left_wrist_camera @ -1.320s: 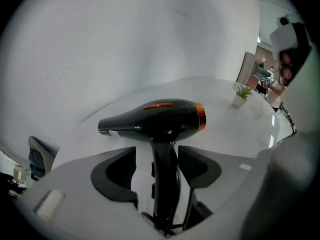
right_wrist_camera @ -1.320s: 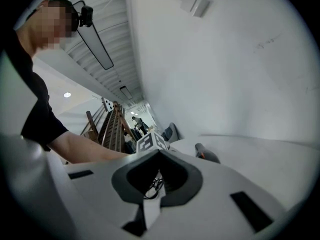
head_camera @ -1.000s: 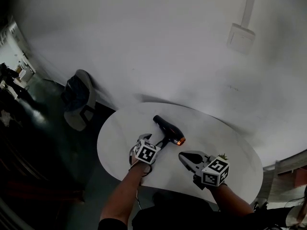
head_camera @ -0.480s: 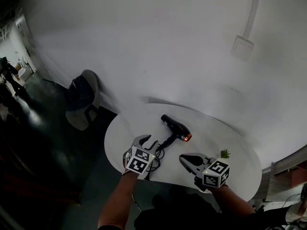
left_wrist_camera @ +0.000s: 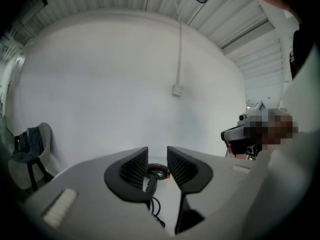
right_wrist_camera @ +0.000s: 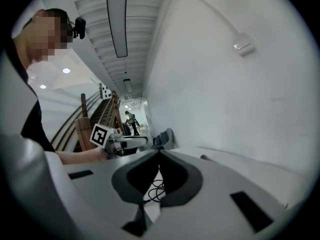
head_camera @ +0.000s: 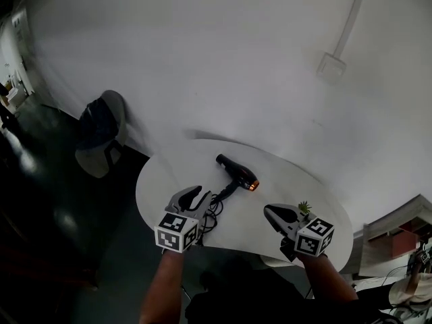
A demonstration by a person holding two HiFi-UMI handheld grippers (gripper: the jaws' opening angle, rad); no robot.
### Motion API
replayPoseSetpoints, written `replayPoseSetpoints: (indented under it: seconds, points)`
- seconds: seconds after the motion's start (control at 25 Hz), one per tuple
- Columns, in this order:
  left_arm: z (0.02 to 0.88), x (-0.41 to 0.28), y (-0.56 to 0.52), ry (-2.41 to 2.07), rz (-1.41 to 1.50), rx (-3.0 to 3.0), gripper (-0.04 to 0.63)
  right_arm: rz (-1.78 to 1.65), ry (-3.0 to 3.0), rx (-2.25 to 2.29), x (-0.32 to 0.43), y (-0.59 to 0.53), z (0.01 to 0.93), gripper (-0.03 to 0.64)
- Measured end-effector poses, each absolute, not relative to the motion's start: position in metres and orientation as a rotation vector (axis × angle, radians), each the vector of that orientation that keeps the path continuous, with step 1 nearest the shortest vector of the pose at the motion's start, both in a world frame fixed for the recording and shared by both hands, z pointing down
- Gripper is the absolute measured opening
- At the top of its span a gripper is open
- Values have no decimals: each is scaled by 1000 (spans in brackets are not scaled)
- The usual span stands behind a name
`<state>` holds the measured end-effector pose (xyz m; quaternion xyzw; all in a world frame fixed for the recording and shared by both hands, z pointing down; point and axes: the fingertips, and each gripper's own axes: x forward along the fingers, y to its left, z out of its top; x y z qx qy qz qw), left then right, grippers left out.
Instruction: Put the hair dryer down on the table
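The black hair dryer (head_camera: 236, 171), with an orange glow at its end, lies flat on the white oval table (head_camera: 172, 174); its cord (head_camera: 212, 211) is coiled near the front edge. My left gripper (head_camera: 196, 196) hovers at the table's near-left edge, apart from the dryer. Its jaws are closing with a gap still between them and nothing in it. In the left gripper view the dryer (left_wrist_camera: 156, 171) shows beyond the left gripper (left_wrist_camera: 157, 160). My right gripper (head_camera: 272, 212) is at the near right, shut and empty; its jaws meet in the right gripper view (right_wrist_camera: 159, 156).
A small green plant (head_camera: 304, 207) stands beside the right gripper. A grey chair with a dark garment (head_camera: 98, 137) stands on the floor left of the table. A white wall with a box and conduit (head_camera: 331, 65) rises behind.
The left gripper has drawn back from the dryer's handle to the table's near edge, and its jaws have narrowed. The dryer stays lying on the table. The right gripper has hardly moved.
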<state>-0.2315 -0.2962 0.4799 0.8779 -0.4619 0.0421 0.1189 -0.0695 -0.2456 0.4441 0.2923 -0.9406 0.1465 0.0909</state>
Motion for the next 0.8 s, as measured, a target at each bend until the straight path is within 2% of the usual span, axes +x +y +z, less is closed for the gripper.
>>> replayPoseSetpoints:
  seconds: [0.04,0.08,0.12,0.4,0.8]
  points:
    - [475,-235,-293,-1370,110,2564,109,433,-2808,873,-70,-247,441,11]
    - [471,-238,-289,-1396,98,2563,46,430,-2823,874,-71,-249,439,12]
    - [468,-241,-286,-1419,89,2563,15,426,-2839,870,-73,-250,436,11]
    - [475,-240,-270,-1462,160,2519,11,387,-2941,749,-79,-251,424,11]
    - [423,-224,-278,-1668,39,2460,11,305,-3034,690,-40,-276,396,11]
